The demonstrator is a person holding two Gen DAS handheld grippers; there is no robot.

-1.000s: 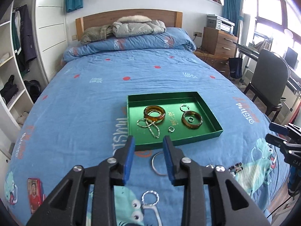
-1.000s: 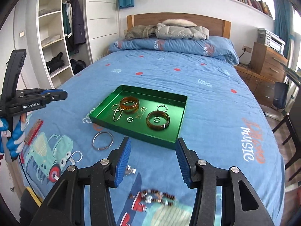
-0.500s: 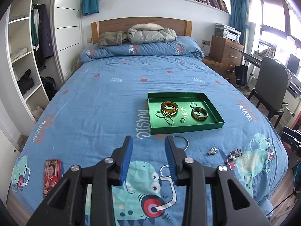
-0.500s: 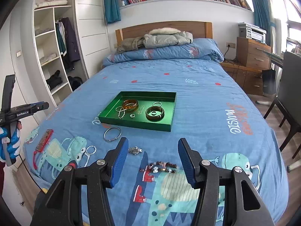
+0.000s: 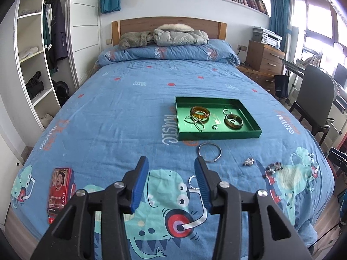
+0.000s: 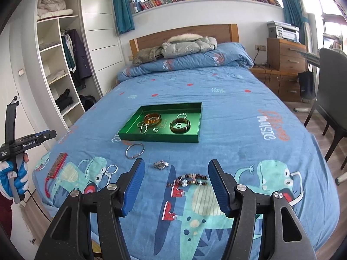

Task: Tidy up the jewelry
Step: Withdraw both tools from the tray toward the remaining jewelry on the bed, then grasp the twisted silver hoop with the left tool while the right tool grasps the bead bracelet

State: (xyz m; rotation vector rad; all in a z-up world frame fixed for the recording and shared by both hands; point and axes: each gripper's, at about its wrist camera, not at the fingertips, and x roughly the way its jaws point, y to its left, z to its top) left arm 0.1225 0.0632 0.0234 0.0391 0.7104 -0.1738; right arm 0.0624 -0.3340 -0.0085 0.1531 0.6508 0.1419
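While both grippers, left [image 5: 171, 174] and right [image 6: 174, 178], hang empty with jaws apart, the green tray [image 6: 159, 137] holds bangles on the bed.

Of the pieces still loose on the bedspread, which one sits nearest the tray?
The plain silver bangle, lying just in front of the green tray. The twisted ring, small silver cluster and beaded bracelet all lie further towards the foot of the bed.
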